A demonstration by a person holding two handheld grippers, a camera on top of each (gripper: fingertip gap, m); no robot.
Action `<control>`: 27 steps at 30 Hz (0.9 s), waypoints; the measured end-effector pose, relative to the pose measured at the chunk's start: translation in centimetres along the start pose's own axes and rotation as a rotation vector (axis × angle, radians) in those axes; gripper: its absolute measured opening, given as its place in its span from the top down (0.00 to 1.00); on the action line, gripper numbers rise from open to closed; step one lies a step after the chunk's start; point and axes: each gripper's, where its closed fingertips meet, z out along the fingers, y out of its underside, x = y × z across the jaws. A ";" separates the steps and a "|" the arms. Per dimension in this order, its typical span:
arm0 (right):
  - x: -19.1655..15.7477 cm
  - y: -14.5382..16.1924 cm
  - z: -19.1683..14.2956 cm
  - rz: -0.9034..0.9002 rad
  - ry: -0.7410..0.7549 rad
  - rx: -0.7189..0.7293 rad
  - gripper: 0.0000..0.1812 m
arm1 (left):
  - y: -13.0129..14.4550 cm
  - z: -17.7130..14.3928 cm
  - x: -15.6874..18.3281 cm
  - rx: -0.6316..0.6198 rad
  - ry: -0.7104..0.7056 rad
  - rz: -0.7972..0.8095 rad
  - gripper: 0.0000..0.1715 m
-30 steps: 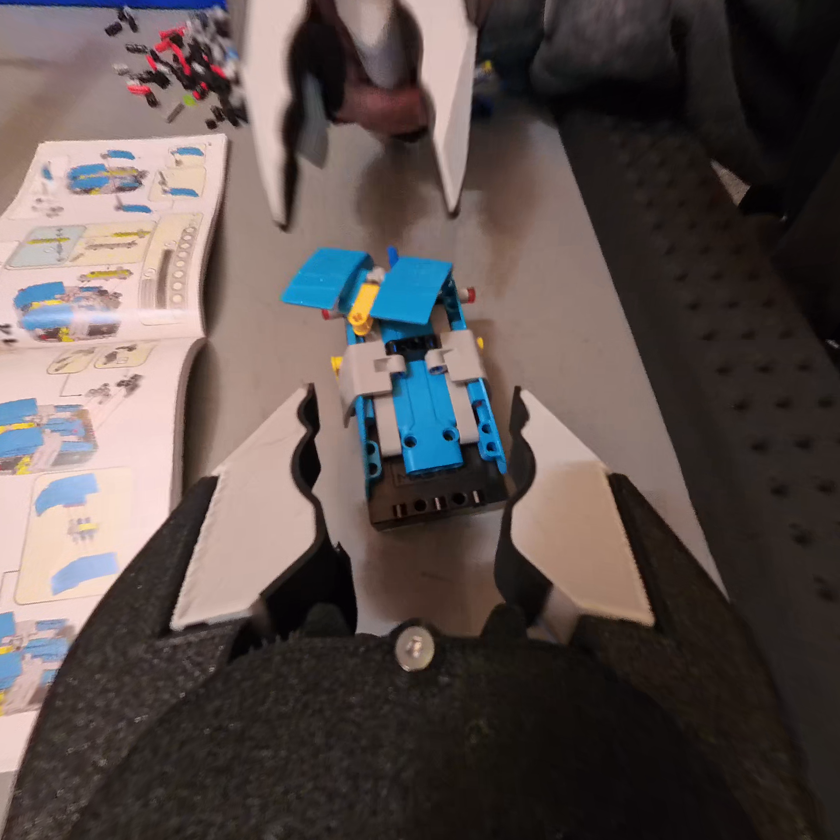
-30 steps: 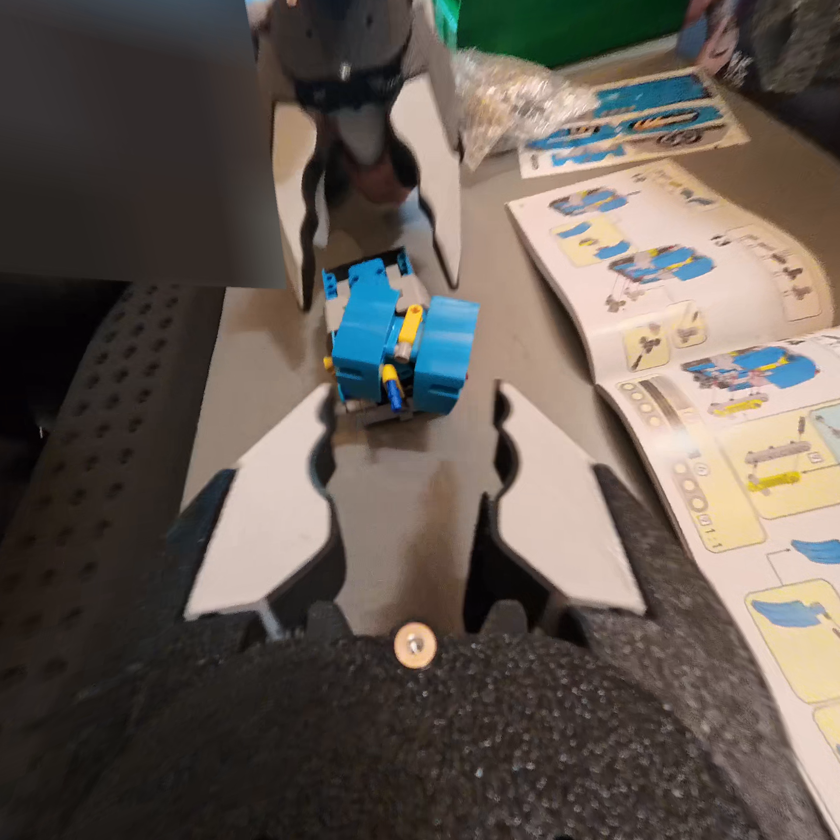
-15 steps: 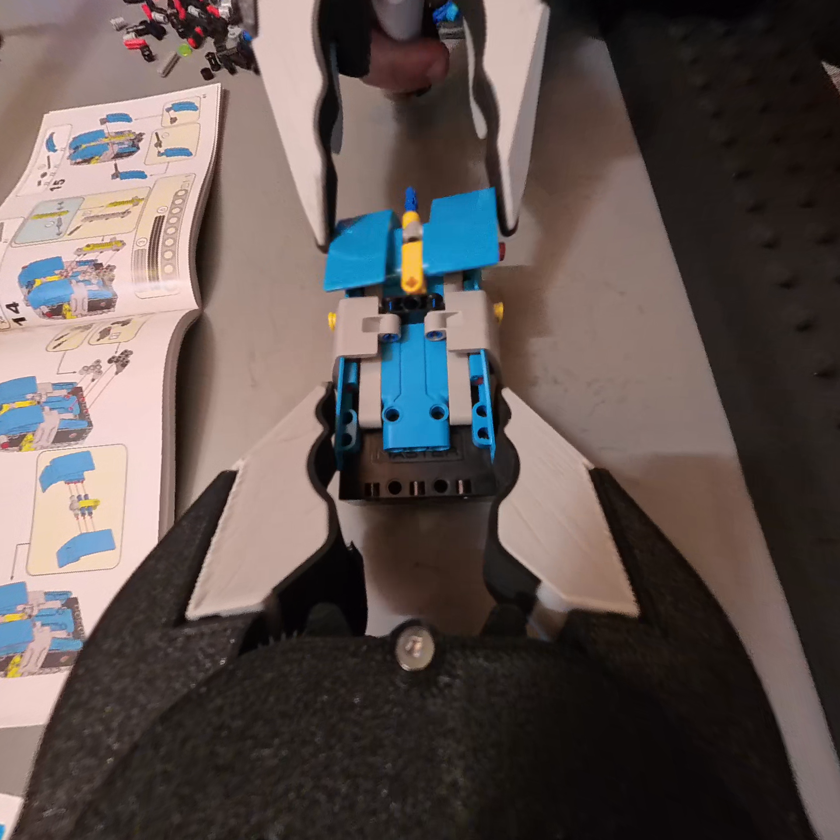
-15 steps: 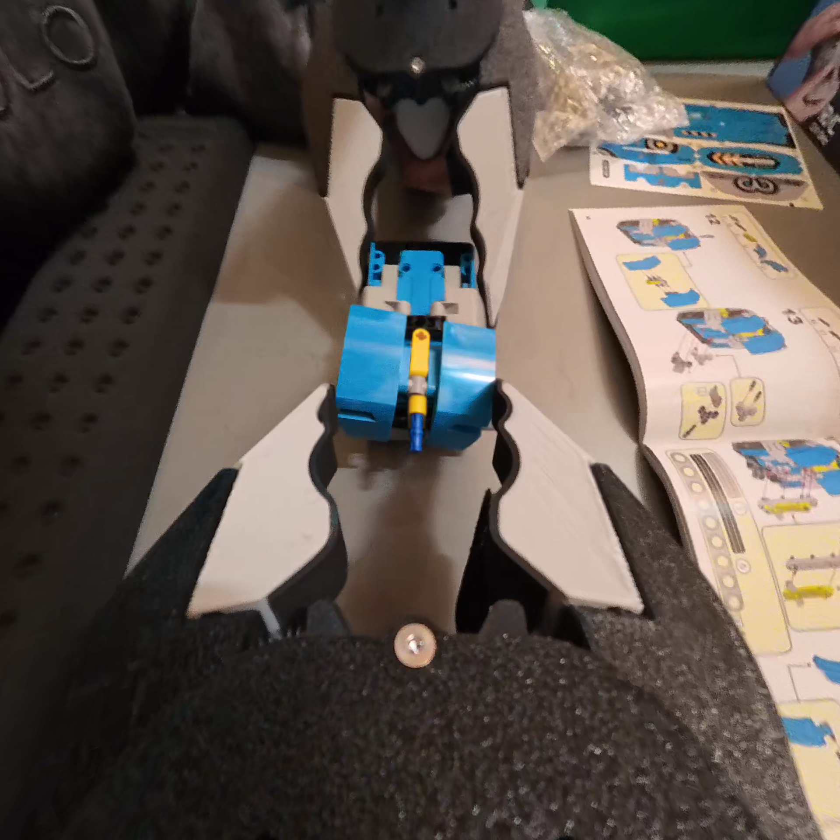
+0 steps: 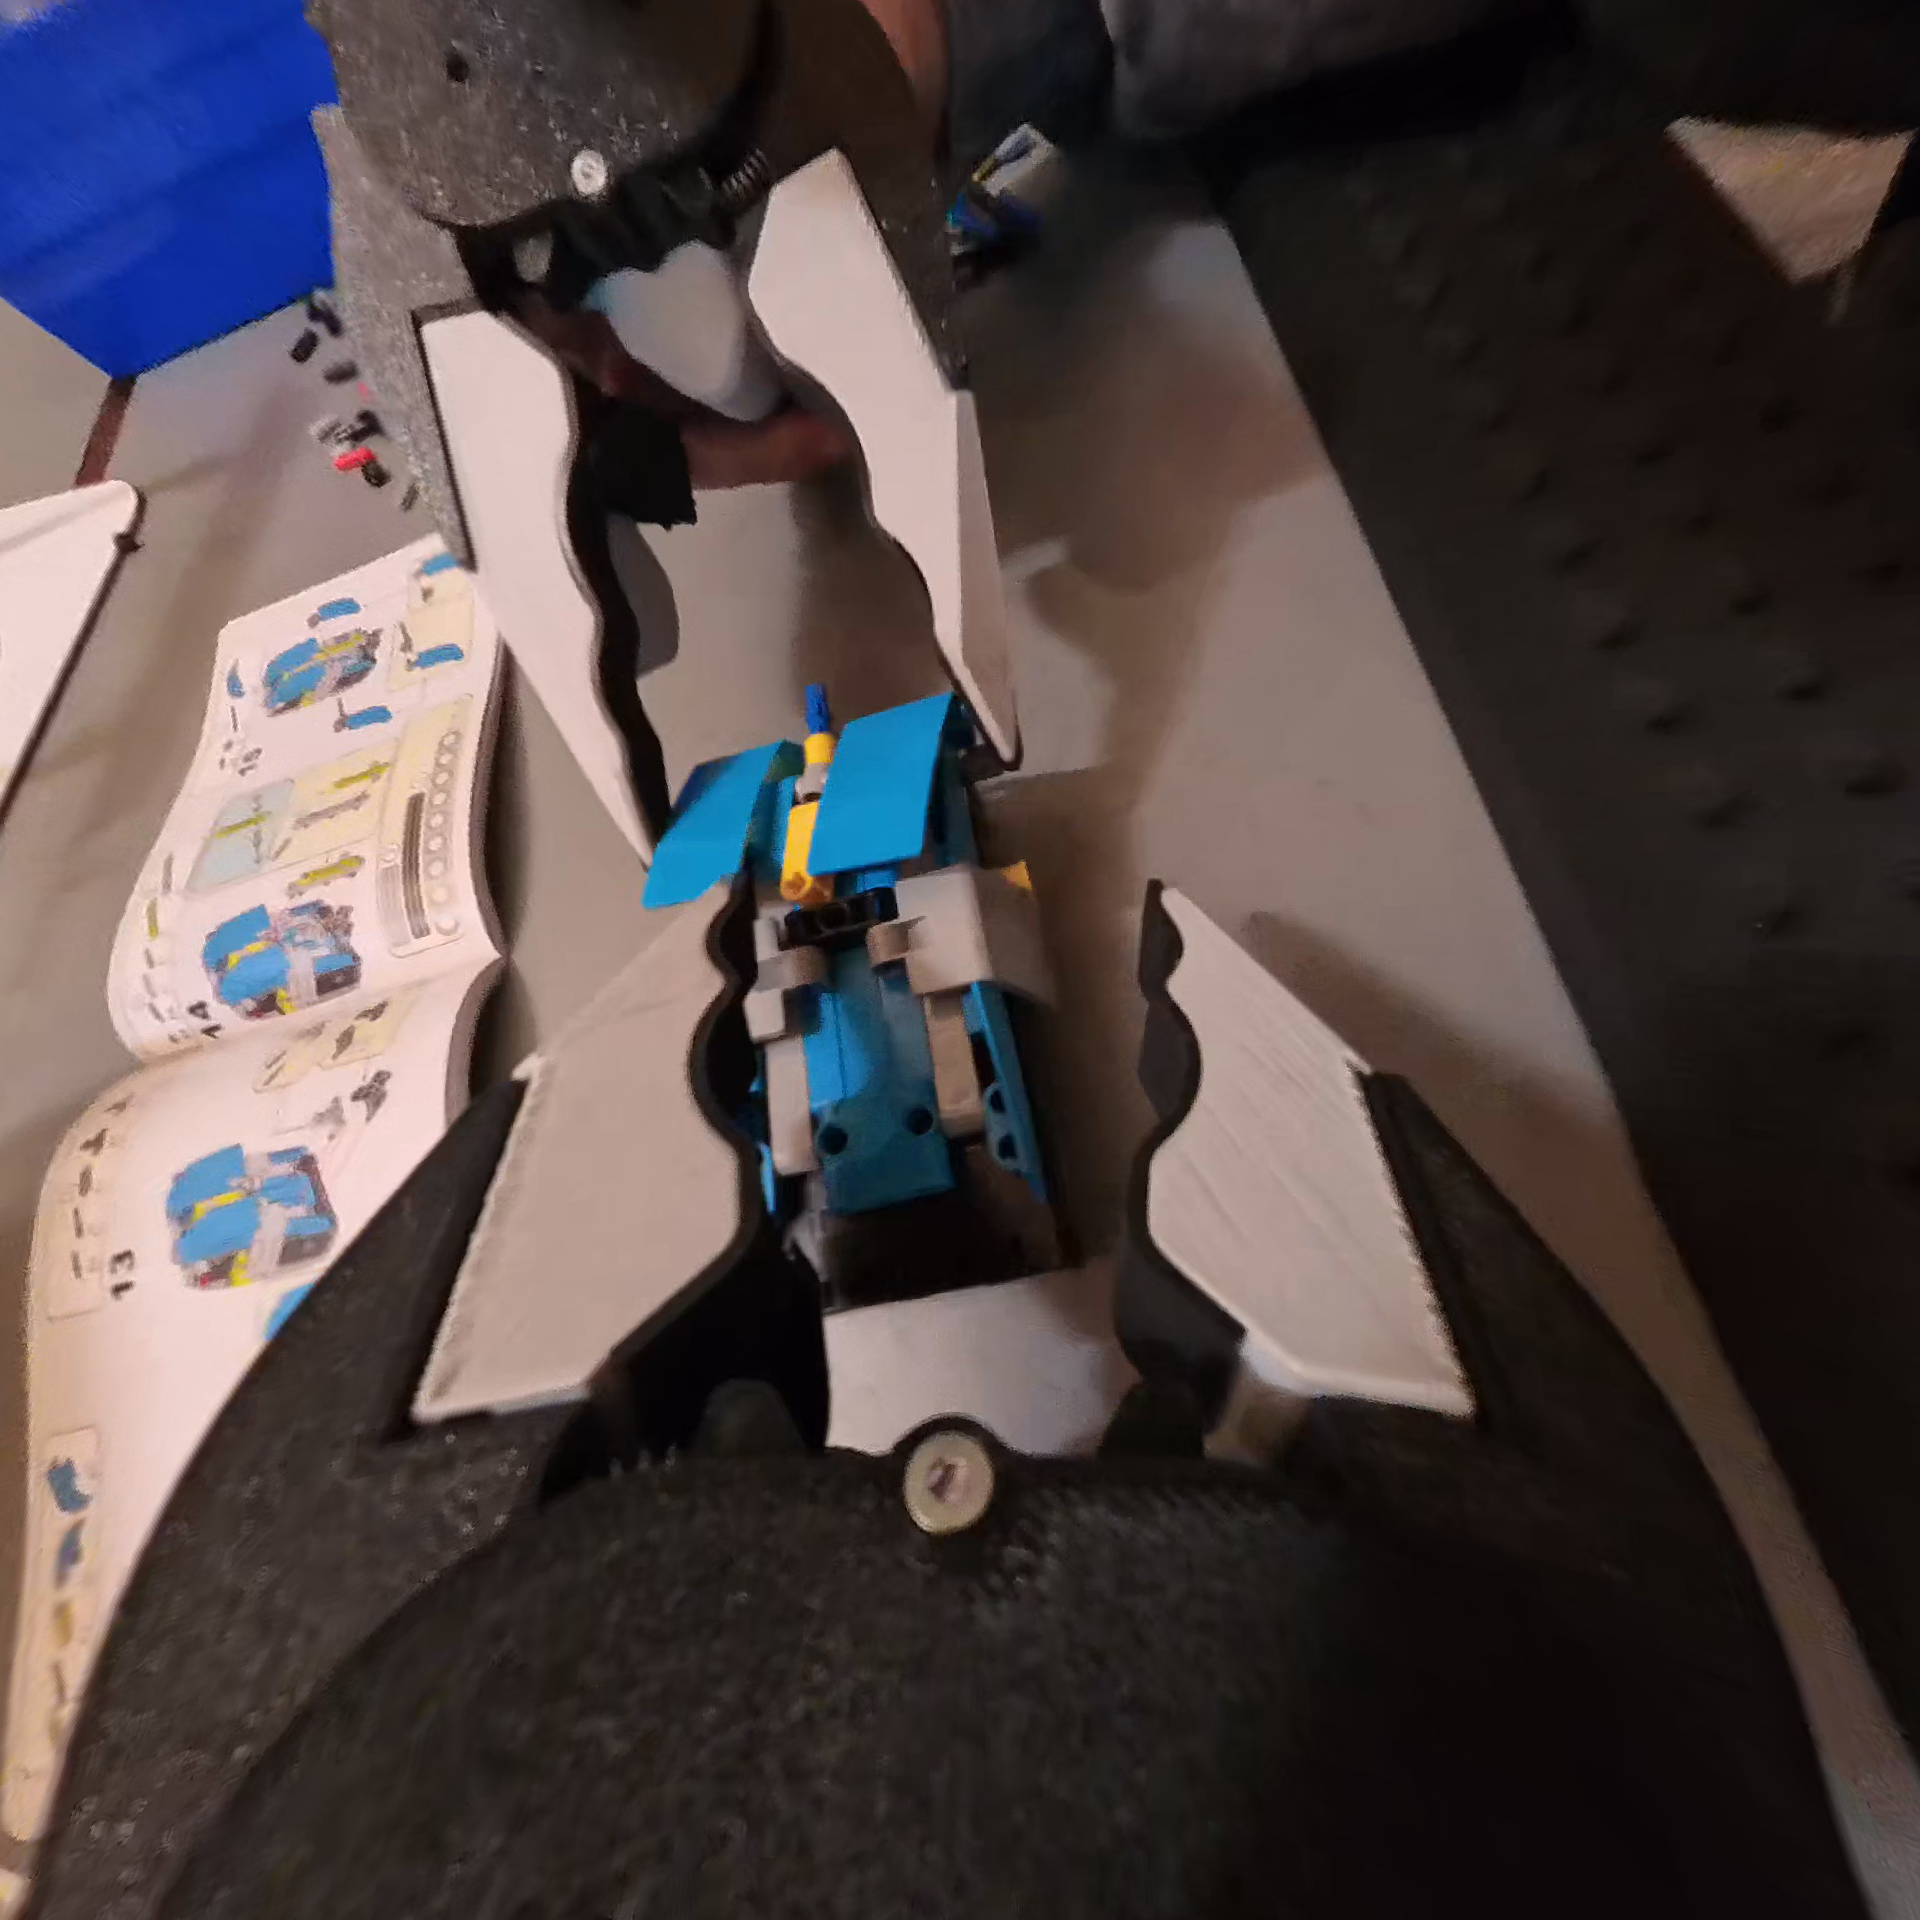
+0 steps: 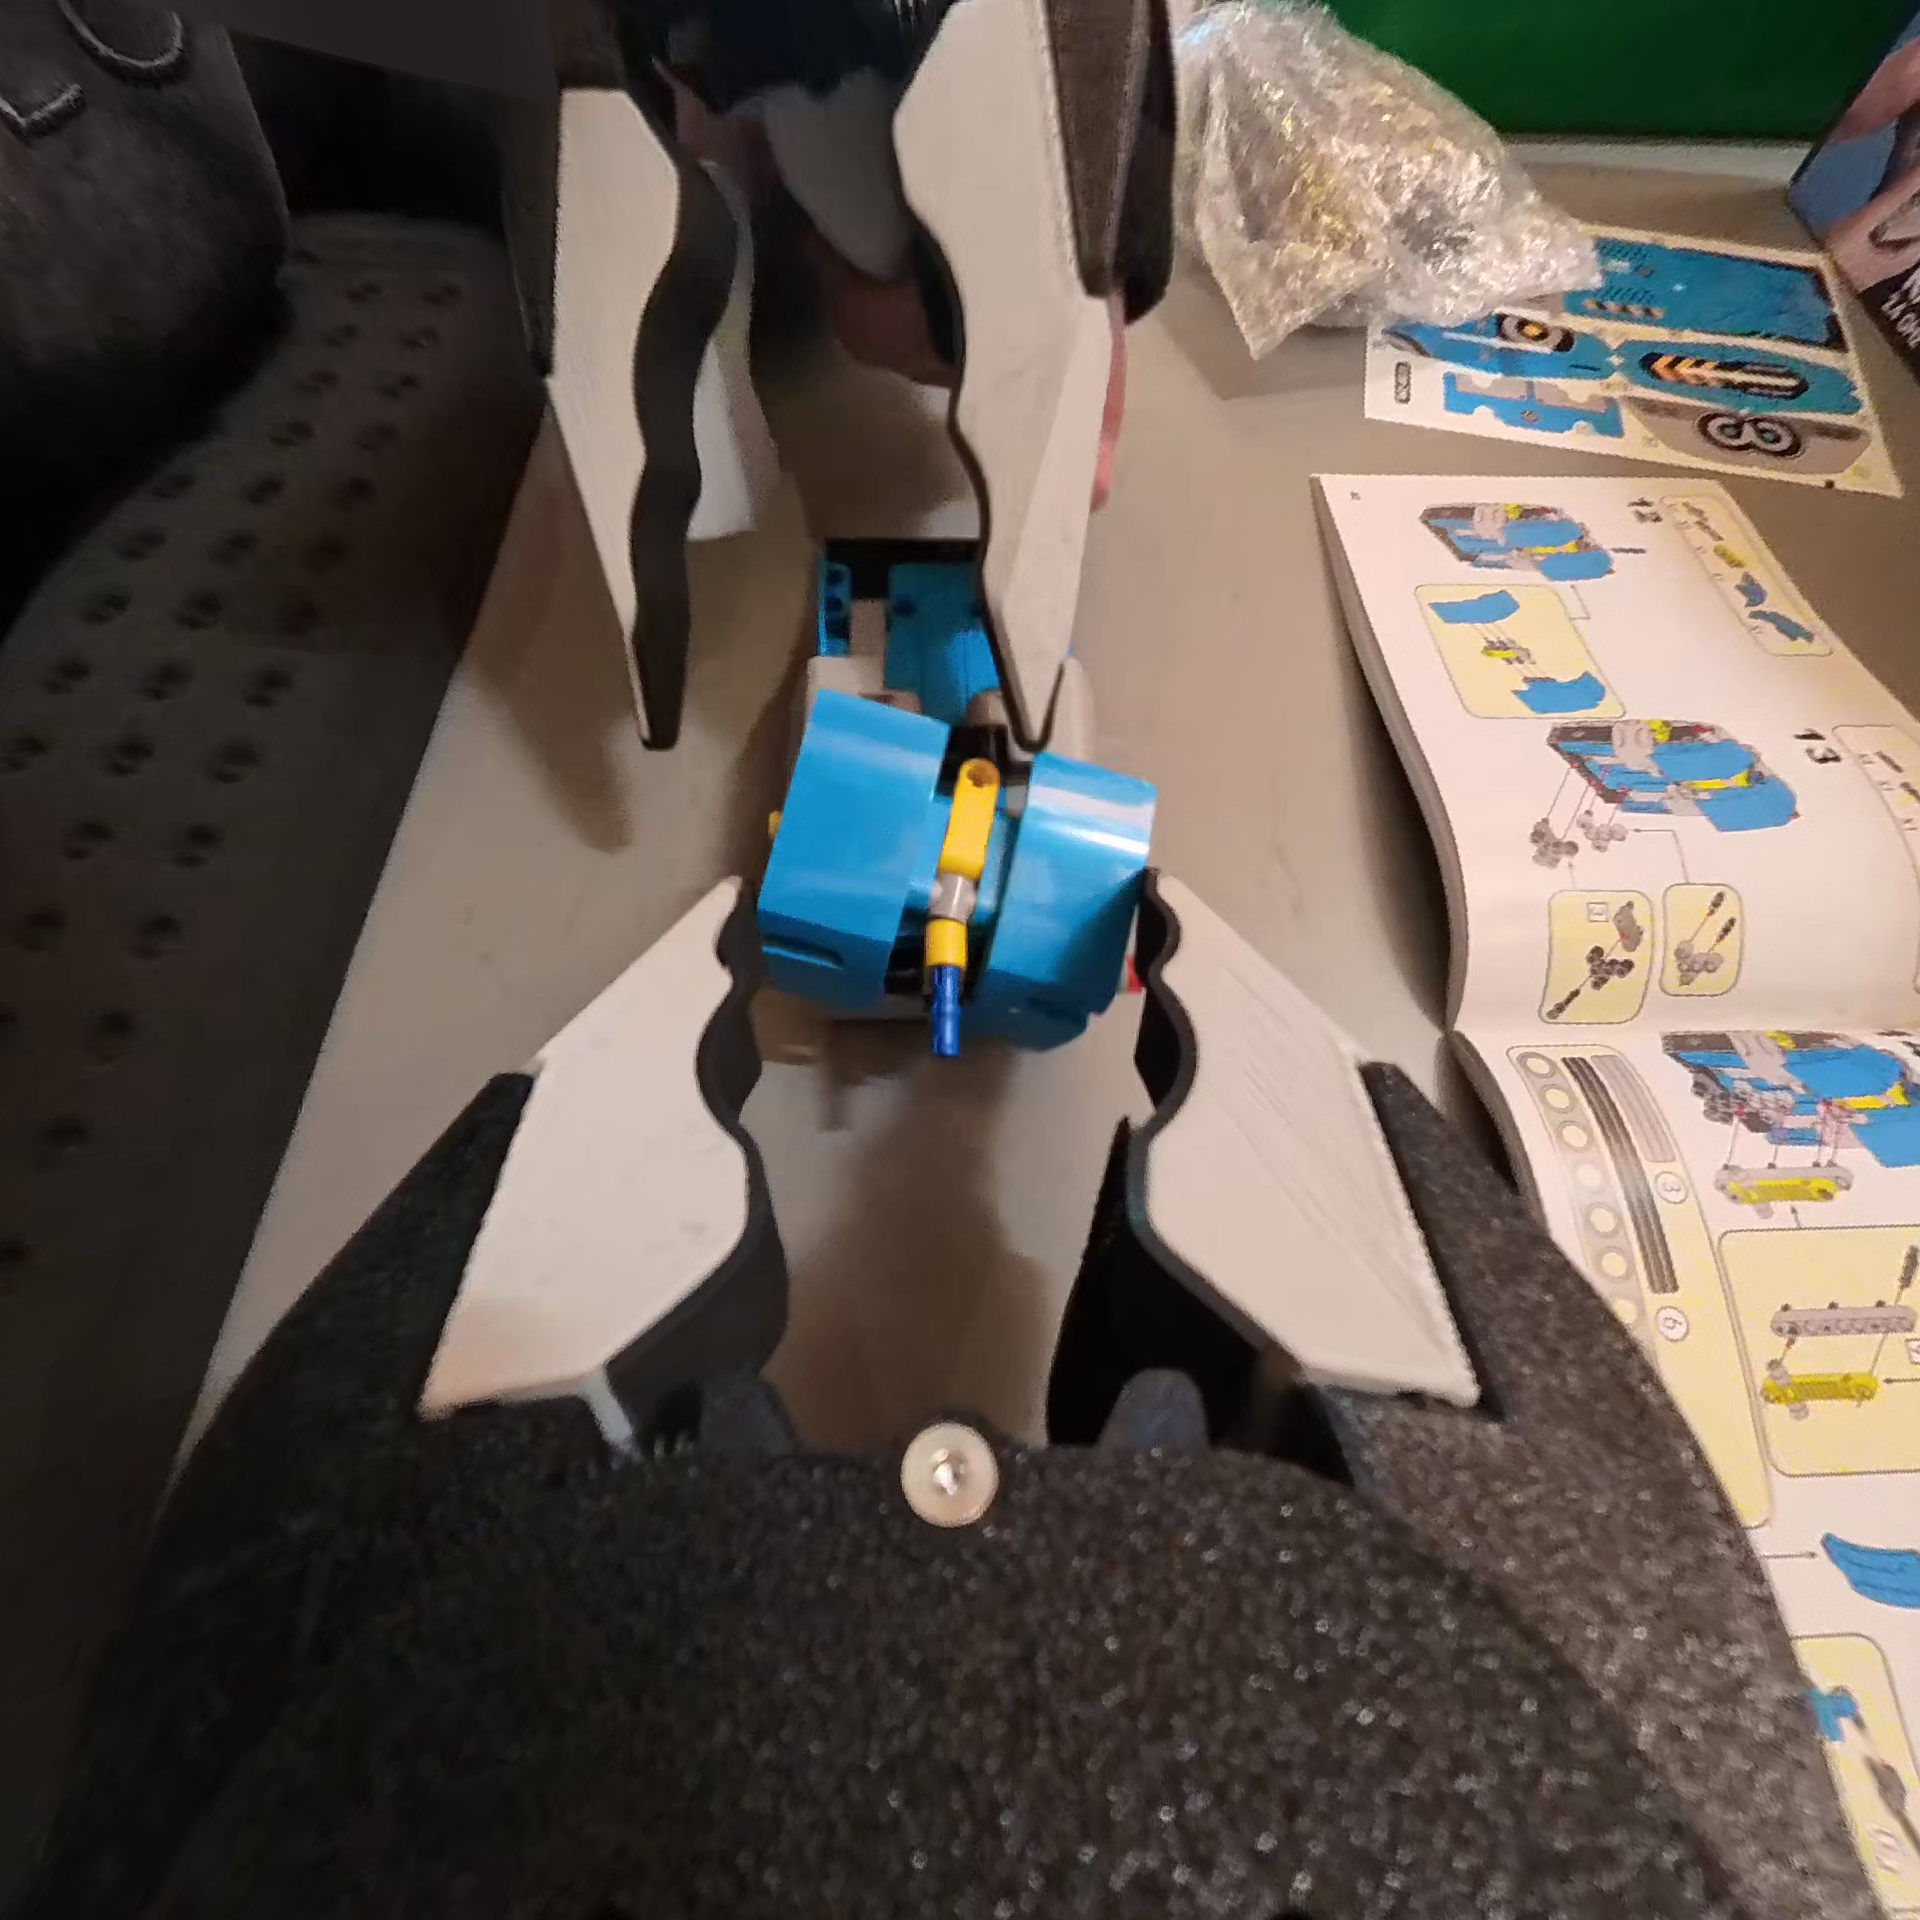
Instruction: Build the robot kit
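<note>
A small brick-built car (image 5: pixel 883 1039), blue with grey and black parts and a yellow-and-blue pin at its nose, lies on the grey table (image 5: pixel 1247 675). My left gripper (image 5: pixel 940 914) is open, with the car's rear half between its fingers. The left finger touches the car's side and the right finger stands apart from it. My right gripper (image 6: pixel 942 888) is open and straddles the car's blue nose (image 6: pixel 935 894), with its fingertips close against both sides. Each gripper faces the other from the car's opposite ends: the right one (image 5: pixel 821 800) and the left one (image 6: pixel 850 732).
An open instruction booklet (image 5: pixel 291 935) lies beside the car and also shows in the right wrist view (image 6: pixel 1662 935). A sticker sheet (image 6: pixel 1621 364), a crumpled plastic bag (image 6: pixel 1340 156), loose small pieces (image 5: pixel 353 447) and a blue box (image 5: pixel 156 177) lie farther off. A dark perforated surface (image 5: pixel 1610 623) borders the table. Both grippers' tips are close together, under 4 cm apart.
Both grippers closed in on the car from opposite ends. My left gripper slid forward so the car's rear lies deeper between its fingers. Both finger gaps stayed about the same.
</note>
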 end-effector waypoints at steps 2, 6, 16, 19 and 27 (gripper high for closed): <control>-0.1 0.1 0.1 0.018 -0.011 0.004 0.59 | -0.1 0.1 -0.2 -0.008 0.004 0.008 0.59; -0.1 0.1 0.1 0.031 -0.018 0.008 0.59 | -0.8 -0.6 -0.4 0.009 -0.013 0.036 0.63; -0.4 0.1 0.2 0.012 -0.026 0.007 0.59 | -0.4 0.9 0.5 -0.053 0.090 0.072 0.63; -0.4 0.3 0.2 0.012 -0.028 -0.003 0.59 | -0.2 1.1 0.5 -0.061 0.080 0.079 0.63; 0.3 0.7 -2.6 0.116 0.065 0.020 0.71 | -0.2 1.2 0.6 -0.082 0.059 0.077 0.63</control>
